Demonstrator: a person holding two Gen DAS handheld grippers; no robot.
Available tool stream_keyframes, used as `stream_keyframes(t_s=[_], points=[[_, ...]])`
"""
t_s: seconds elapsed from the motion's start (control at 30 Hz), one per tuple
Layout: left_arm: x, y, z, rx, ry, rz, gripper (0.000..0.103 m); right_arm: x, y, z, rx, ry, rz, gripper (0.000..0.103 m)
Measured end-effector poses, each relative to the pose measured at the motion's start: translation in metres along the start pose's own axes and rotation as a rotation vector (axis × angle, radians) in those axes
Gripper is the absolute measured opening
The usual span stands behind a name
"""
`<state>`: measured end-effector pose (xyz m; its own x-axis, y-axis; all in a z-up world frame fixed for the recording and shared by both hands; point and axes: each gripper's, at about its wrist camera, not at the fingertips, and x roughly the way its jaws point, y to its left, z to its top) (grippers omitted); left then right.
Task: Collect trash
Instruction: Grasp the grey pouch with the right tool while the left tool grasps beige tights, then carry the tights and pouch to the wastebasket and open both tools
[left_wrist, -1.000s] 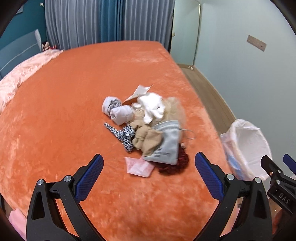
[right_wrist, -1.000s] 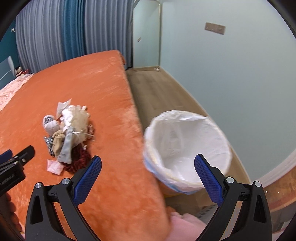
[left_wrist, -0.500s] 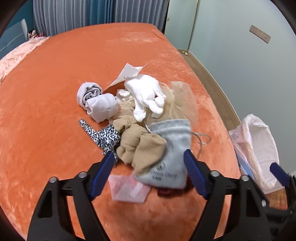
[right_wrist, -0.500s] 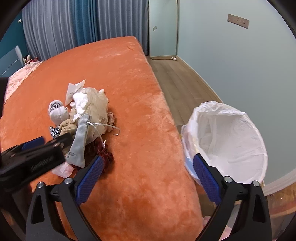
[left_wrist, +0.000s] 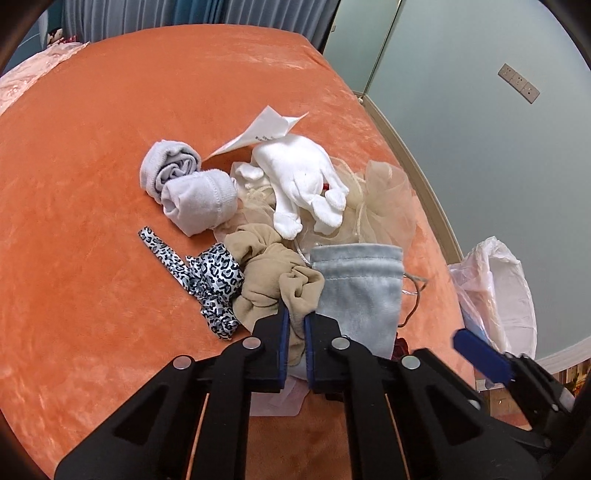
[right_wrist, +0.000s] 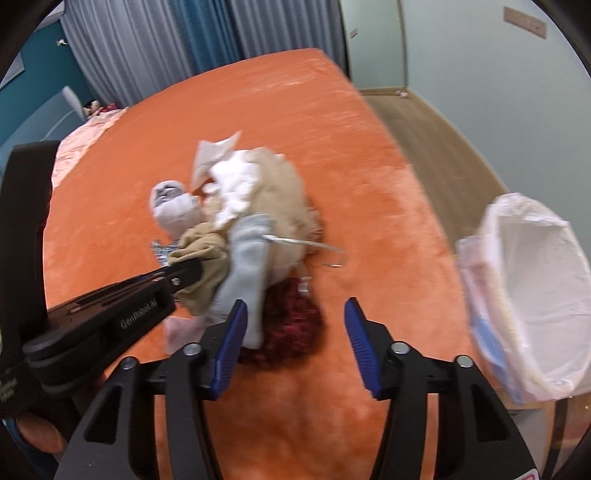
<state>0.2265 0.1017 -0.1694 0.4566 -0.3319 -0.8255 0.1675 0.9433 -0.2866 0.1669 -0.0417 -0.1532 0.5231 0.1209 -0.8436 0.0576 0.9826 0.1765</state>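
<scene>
Since half a second earlier, the left gripper (left_wrist: 294, 325) had dropped onto the pile and closed, its blue pads now pinching a fold of the tan cloth (left_wrist: 273, 273), where before they stood wide above it. That cloth lay crumpled near the front of the heap on the orange bedspread (left_wrist: 92, 221), touching the grey velvet pouch (left_wrist: 360, 291) on its right and the leopard-print ribbon (left_wrist: 207, 273) on its left. Beyond it sat a white glove (left_wrist: 303, 177), two rolled pale socks (left_wrist: 184, 188), beige netting (left_wrist: 388, 199) and a sheet of paper (left_wrist: 266, 129) with print too small to read. A dark red bundle (right_wrist: 291, 321) lay at the pouch's near end, and a pink plastic wrapper (left_wrist: 275, 400) showed under the left gripper.

From the right wrist view, the left gripper (right_wrist: 184, 273) reached in from the left at a low slant, nearly level with the bed, its tip on the tan cloth; white lettering on its side read "GenRobot.AI". The right gripper (right_wrist: 293, 343) hovered low over the bed edge, pointing at the red bundle, its fingers spread wide and holding nothing, its left pad just beside the pouch. The white-lined trash bin (right_wrist: 532, 306) stood on the floor just beside the bed, to the right of both grippers. This view was motion-blurred.
</scene>
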Motion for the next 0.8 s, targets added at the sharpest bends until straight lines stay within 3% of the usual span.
stream_keyframes(t_s=[0.1, 0.23, 0.33, 0.47, 0.8], points=[[-0.009, 0.007, 0.001, -0.014, -0.005, -0.017, 0.006, 0.008, 0.011, 0.002, -0.015, 0.009, 0.012, 0.049], [-0.018, 0.017, -0.001, -0.045, -0.003, -0.036, 0.006, 0.024, 0.017, 0.003, -0.005, 0.045, 0.056, 0.04], [-0.025, 0.02, -0.003, -0.047, -0.006, -0.04, 0.006, 0.035, 0.017, 0.002, 0.019, 0.092, 0.088, 0.021], [-0.035, 0.022, -0.006, -0.053, -0.014, -0.045, 0.006, 0.033, 0.024, 0.0, -0.014, 0.095, 0.096, 0.004], [-0.077, 0.003, -0.002, -0.033, -0.074, -0.055, 0.006, -0.031, 0.019, 0.017, -0.033, -0.034, 0.12, 0.003]])
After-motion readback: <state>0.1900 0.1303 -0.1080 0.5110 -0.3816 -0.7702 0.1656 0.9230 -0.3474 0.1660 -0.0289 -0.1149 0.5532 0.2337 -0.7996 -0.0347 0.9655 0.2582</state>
